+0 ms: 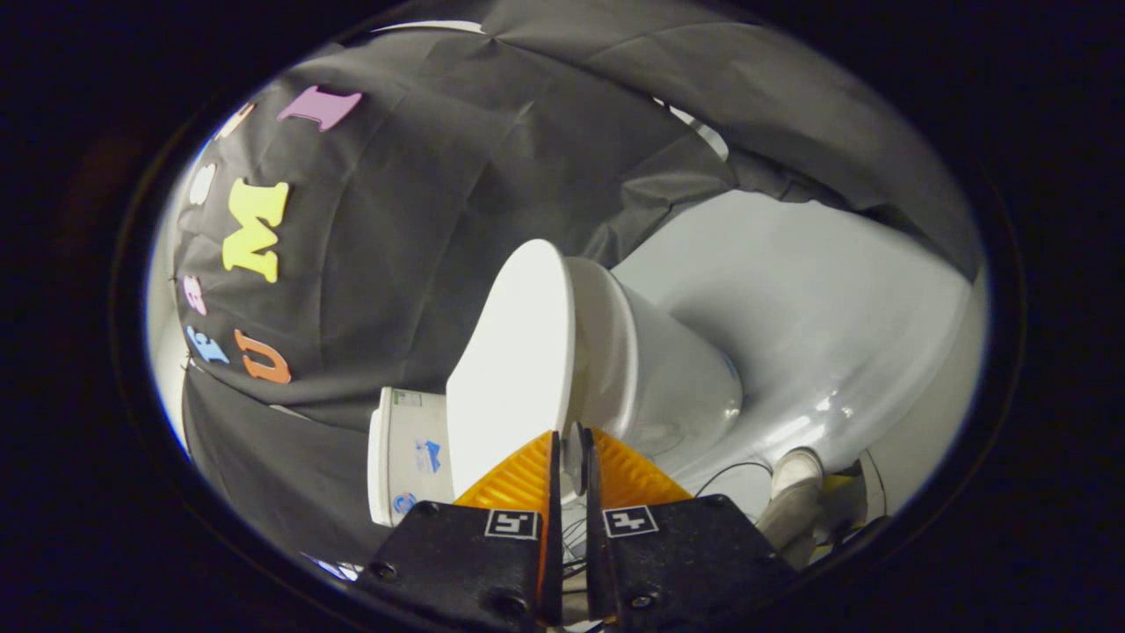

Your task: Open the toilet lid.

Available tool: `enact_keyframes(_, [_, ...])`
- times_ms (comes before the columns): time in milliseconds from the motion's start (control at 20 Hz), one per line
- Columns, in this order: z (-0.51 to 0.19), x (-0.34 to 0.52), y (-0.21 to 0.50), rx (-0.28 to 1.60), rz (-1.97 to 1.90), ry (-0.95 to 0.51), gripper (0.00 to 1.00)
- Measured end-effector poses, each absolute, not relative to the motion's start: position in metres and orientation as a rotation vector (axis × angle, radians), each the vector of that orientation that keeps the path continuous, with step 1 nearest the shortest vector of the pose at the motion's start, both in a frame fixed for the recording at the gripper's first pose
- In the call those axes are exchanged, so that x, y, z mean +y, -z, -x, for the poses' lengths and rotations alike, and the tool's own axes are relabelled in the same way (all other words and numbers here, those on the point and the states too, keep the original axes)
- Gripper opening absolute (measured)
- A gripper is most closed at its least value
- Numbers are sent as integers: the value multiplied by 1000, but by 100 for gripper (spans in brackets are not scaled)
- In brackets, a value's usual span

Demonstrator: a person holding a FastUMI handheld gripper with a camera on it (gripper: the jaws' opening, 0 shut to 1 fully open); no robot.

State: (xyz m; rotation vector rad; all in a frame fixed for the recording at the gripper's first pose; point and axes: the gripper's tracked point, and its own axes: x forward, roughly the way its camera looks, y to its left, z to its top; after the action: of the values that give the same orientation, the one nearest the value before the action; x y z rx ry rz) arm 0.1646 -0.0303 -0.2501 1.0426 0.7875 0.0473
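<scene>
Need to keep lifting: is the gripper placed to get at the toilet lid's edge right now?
Probably yes. The gripper is nearly closed, and the toilet lid has its rim right between the fingertips, apparently pinched there. Nothing stands between them, and the bowl sits off to one side.

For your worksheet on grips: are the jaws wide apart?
No: the gripper has its jaws nearly closed, pinching the lid edge.
</scene>
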Motion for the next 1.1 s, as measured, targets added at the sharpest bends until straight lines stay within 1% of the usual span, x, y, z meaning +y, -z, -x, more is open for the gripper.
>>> enact_keyframes(300, [-165,-18,214,751,-984,-70,14])
enact_keyframes(550, [-165,-1,170,710,-976,-120,14])
enact_keyframes(750, [-168,14,148,709,-896,-102,14])
enact_keyframes(1100, [-169,46,101,673,-846,-127,14])
